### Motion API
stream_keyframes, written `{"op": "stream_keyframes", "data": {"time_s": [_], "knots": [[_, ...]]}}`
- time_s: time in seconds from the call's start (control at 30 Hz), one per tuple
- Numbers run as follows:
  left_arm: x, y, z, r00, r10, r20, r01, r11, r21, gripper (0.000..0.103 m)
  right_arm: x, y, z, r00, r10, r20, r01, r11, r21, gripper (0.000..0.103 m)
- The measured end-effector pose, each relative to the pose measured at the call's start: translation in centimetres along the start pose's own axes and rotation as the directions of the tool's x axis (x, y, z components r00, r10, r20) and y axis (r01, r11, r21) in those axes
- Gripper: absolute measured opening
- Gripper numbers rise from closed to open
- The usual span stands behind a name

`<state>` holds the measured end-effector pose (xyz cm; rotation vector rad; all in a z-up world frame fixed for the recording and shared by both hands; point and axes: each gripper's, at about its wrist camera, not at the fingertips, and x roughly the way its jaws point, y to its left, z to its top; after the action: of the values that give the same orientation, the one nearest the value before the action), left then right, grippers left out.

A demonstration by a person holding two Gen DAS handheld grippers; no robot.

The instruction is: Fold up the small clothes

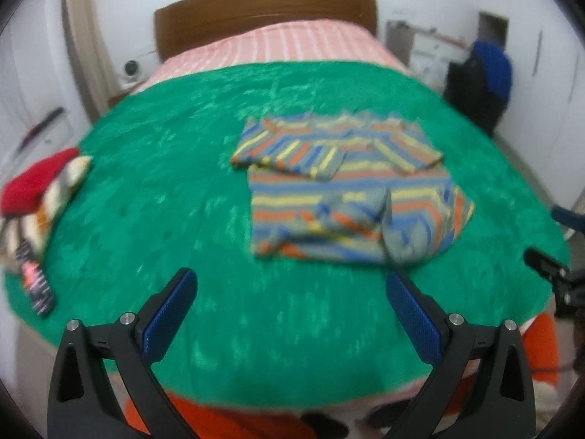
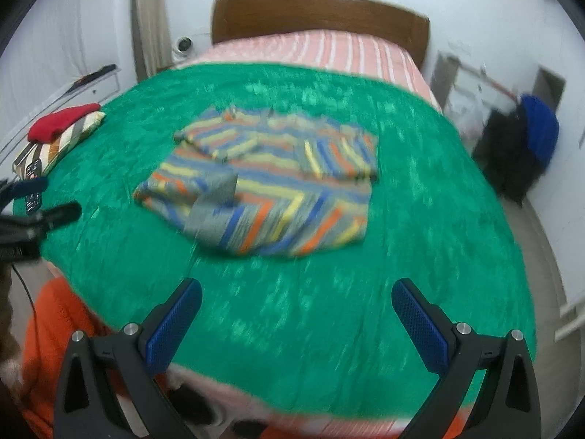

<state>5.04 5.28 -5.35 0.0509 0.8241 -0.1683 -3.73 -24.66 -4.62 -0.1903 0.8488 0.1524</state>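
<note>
A small striped shirt (image 1: 347, 190) in grey, blue, orange and yellow lies on the green blanket (image 1: 182, 201), sleeves folded inward and its near hem rumpled. My left gripper (image 1: 290, 285) hovers open over the blanket, just short of the shirt's near edge, holding nothing. From the right wrist the same shirt (image 2: 270, 186) sits farther off, centre-left. My right gripper (image 2: 296, 292) is open over bare green blanket (image 2: 420, 219) in front of the shirt. Both views are blurred.
A pile of folded clothes (image 1: 40, 190) topped by a red piece lies at the blanket's left edge, also visible as the folded pile (image 2: 62, 128). Pink striped bedding (image 1: 285, 42) and a wooden headboard (image 1: 263, 11) lie beyond. A person in orange (image 2: 51, 333) stands at the near edge.
</note>
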Motion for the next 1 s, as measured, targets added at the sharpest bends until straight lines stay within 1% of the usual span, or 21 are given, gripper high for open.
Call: {"op": "stream_keyframes", "data": {"time_s": [0.1, 0.13, 0.2, 0.23, 0.27, 0.3, 0.33, 0.37, 0.4, 0.43, 0.47, 0.53, 0.6, 0.63, 0.73, 0.77, 0.83, 0.87, 0.93, 0.97, 1.0], "knots": [[3.0, 1.5, 2.7, 0.991, -0.137, -0.005, 0.137, 0.990, 0.020, 0.103, 2.5, -2.4, 3.3, 0.996, 0.001, 0.085, 0.007, 0.996, -0.092, 0.102], [4.6, 1.2, 3.6, 0.985, -0.173, -0.023, 0.174, 0.983, 0.056, 0.103, 4.0, -3.1, 4.4, 0.998, 0.007, 0.067, -0.001, 0.995, -0.099, 0.102], [7.9, -0.2, 4.9, 0.977, -0.198, -0.078, 0.208, 0.966, 0.151, 0.103, 8.5, -4.6, 6.6, 0.994, 0.102, -0.042, -0.105, 0.992, -0.076, 0.102], [10.2, -1.2, 5.3, 0.982, -0.164, -0.098, 0.181, 0.963, 0.200, 0.102, 10.8, -5.2, 7.5, 0.981, 0.171, -0.095, -0.175, 0.984, -0.036, 0.102], [11.7, -1.8, 5.3, 0.982, -0.144, -0.119, 0.168, 0.960, 0.223, 0.102, 13.7, -5.9, 8.1, 0.955, 0.254, -0.154, -0.250, 0.967, 0.041, 0.102], [13.9, -2.5, 5.2, 0.978, -0.129, -0.161, 0.166, 0.957, 0.237, 0.101, 15.6, -6.1, 8.2, 0.938, 0.293, -0.188, -0.281, 0.956, 0.088, 0.102], [15.2, -2.8, 5.0, 0.973, -0.125, -0.196, 0.169, 0.959, 0.227, 0.100, 18.3, -5.7, 8.1, 0.902, 0.349, -0.255, -0.324, 0.936, 0.134, 0.102], [16.6, -3.1, 4.5, 0.962, -0.138, -0.236, 0.188, 0.960, 0.206, 0.089, 19.7, -5.2, 7.7, 0.882, 0.370, -0.293, -0.339, 0.929, 0.151, 0.101], [17.2, -3.3, 4.0, 0.950, -0.166, -0.264, 0.220, 0.957, 0.191, 0.057, 20.8, -4.7, 7.1, 0.864, 0.387, -0.322, -0.350, 0.922, 0.168, 0.086], [17.4, -3.5, 3.2, 0.936, -0.202, -0.288, 0.262, 0.947, 0.186, 0.036, 21.5, -3.9, 6.3, 0.842, 0.408, -0.352, -0.366, 0.913, 0.181, 0.058], [16.8, -3.8, 2.2, 0.922, -0.245, -0.299, 0.311, 0.930, 0.194, 0.006, 21.2, -3.1, 5.7, 0.838, 0.407, -0.364, -0.374, 0.913, 0.162, 0.050], [14.0, -3.7, 0.1, 0.918, -0.286, -0.274, 0.360, 0.891, 0.277, 0.007, 18.8, -2.0, 4.2, 0.847, 0.393, -0.358, -0.399, 0.915, 0.062, 0.037], [10.3, -2.9, -2.8, 0.911, -0.308, -0.274, 0.395, 0.845, 0.361, 0.006, 15.6, -1.8, 1.9, 0.830, 0.404, -0.385, -0.443, 0.897, -0.014, 0.034], [8.0, -2.1, -4.9, 0.909, -0.304, -0.285, 0.401, 0.823, 0.402, 0.006, 13.1, -2.2, -0.2, 0.834, 0.380, -0.400, -0.439, 0.896, -0.066, 0.033], [4.4, 0.4, -9.6, 0.917, -0.211, -0.340, 0.360, 0.805, 0.472, 0.010, 9.0, -4.4, -5.6, 0.822, 0.332, -0.462, -0.423, 0.900, -0.106, 0.032], [3.8, 1.2, -11.0, 0.917, -0.172, -0.359, 0.339, 0.812, 0.476, 0.015, 8.3, -5.2, -7.1, 0.823, 0.312, -0.475, -0.405, 0.908, -0.105, 0.032], [3.1, 3.3, -13.0, 0.914, -0.121, -0.387, 0.297, 0.852, 0.432, 0.030, 7.2, -7.2, -9.7, 0.836, 0.256, -0.486, -0.338, 0.937, -0.087, 0.049], [2.7, 4.2, -13.2, 0.916, -0.118, -0.383, 0.274, 0.883, 0.382, 0.036, 6.6, -8.3, -10.8, 0.849, 0.233, -0.475, -0.296, 0.953, -0.062, 0.050], [2.5, 5.8, -12.7, 0.923, -0.161, -0.351, 0.250, 0.941, 0.228, 0.052, 5.7, -9.6, -11.7, 0.869, 0.243, -0.432, -0.261, 0.965, 0.017, 0.050], [2.2, 6.1, -12.1, 0.929, -0.188, -0.319, 0.245, 0.958, 0.148, 0.063, 5.3, -10.1, -11.7, 0.879, 0.274, -0.390, -0.262, 0.961, 0.083, 0.051], [1.9, 6.1, -11.5, 0.937, -0.208, -0.279, 0.242, 0.966, 0.091, 0.064, 5.2, -10.4, -11.5, 0.883, 0.302, -0.359, -0.272, 0.953, 0.132, 0.053]]}}
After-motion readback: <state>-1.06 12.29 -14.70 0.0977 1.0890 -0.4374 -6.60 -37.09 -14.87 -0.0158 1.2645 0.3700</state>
